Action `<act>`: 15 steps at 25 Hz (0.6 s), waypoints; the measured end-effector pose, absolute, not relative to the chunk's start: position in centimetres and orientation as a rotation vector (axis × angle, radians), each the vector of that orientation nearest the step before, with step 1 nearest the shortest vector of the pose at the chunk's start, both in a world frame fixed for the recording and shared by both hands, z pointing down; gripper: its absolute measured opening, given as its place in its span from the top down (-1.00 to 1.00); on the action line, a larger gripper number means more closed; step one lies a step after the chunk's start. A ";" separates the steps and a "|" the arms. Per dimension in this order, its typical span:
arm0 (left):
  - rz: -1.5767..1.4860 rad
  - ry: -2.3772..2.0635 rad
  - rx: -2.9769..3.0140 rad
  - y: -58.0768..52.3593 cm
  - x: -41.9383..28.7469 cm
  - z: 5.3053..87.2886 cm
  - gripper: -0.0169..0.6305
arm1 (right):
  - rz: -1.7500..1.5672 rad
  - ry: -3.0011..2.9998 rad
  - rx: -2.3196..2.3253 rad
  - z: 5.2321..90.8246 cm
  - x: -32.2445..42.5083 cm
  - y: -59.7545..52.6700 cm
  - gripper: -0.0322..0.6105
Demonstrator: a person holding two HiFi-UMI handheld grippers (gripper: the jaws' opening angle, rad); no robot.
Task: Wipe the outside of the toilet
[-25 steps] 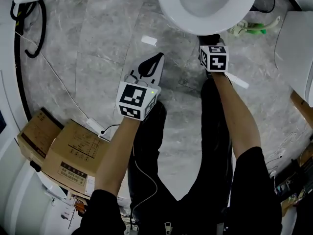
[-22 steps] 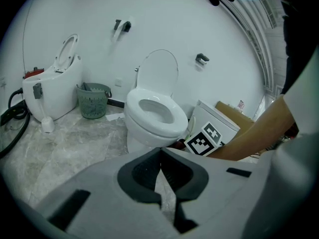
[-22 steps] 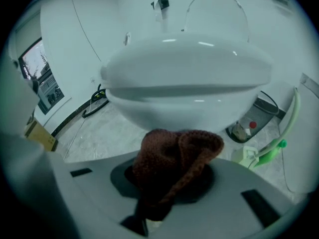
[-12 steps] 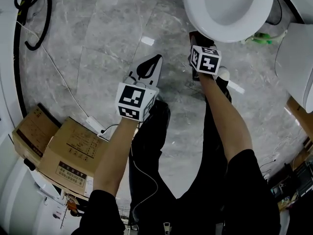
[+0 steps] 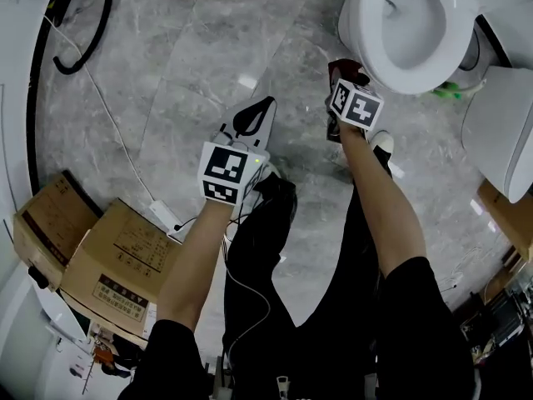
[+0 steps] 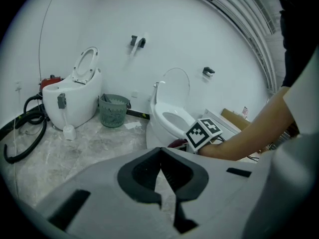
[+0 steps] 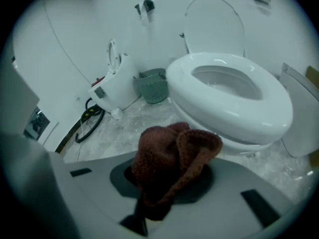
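The white toilet stands at the top right of the head view, its seat lid raised. My right gripper is shut on a dark red cloth, bunched between its jaws. It hangs just off the bowl's front left side, and I cannot tell whether the cloth touches the bowl. My left gripper hovers over the floor to the left, shut and holding nothing. In the left gripper view the toilet and the right gripper's marker cube lie ahead.
A second white toilet, a toilet brush and a green basket stand along the wall. A black hose coils at the far left. Cardboard boxes sit by my left leg. Another white fixture is at the right.
The head view has swung, so the toilet now sits at the top right. The right gripper with the cloth has moved from the bowl's front to its left side. The left gripper has stayed put.
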State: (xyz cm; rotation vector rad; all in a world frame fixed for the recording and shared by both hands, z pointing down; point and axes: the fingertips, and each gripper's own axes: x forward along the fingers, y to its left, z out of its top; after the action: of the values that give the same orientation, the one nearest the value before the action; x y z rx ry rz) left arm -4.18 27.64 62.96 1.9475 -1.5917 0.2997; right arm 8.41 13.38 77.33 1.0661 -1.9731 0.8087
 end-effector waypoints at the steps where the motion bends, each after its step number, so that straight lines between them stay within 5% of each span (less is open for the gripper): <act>1: 0.297 -1.598 1.957 27.9 -4.9 62.0 0.92 | 0.779 -2.001 1.035 76.0 7.7 14.3 0.64; 15: 0.323 -1.677 2.038 30.1 -11.6 38.4 0.92 | 0.662 -2.213 0.851 47.7 2.0 23.0 0.63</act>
State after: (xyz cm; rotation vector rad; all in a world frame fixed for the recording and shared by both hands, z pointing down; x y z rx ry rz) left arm -11.60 30.08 38.36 2.0380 -1.6771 0.3228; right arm 1.96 22.97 47.69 0.8510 -2.2133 0.6621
